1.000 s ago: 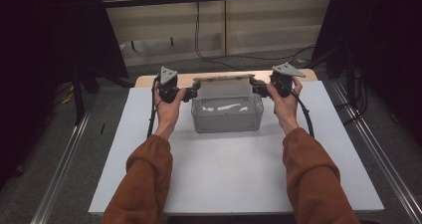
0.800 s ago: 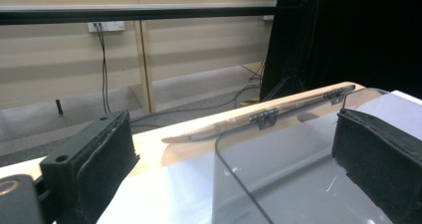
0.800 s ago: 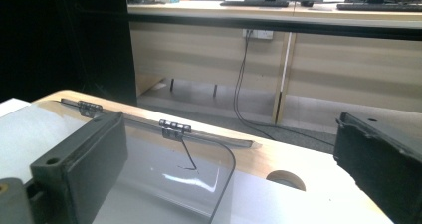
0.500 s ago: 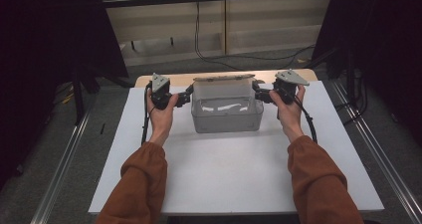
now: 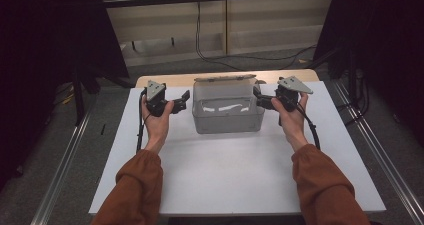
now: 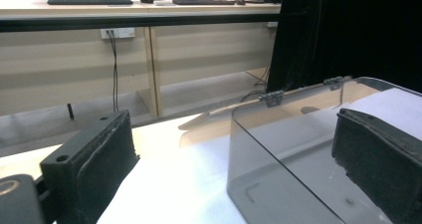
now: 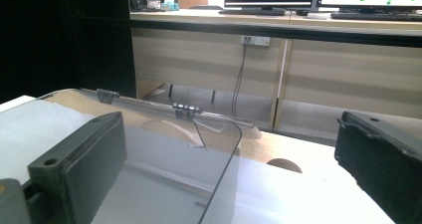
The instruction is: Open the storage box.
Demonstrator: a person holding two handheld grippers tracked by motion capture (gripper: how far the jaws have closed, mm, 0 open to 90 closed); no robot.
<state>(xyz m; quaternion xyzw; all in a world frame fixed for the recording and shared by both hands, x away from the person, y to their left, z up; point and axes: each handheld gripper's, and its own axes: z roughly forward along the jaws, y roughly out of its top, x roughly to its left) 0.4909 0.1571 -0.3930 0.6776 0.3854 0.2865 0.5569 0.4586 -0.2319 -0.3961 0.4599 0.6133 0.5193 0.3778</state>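
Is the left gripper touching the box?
Apart. The high view shows white table between the left gripper and the box; its jaws stand open.

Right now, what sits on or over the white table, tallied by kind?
Clear plastic box with its hinged lid open: 1
Hand-held tongs, left tongs and right tongs, both open, one at each side of the box: 2
Total: 3

Rust-orange sleeves, black jaws, grey plates
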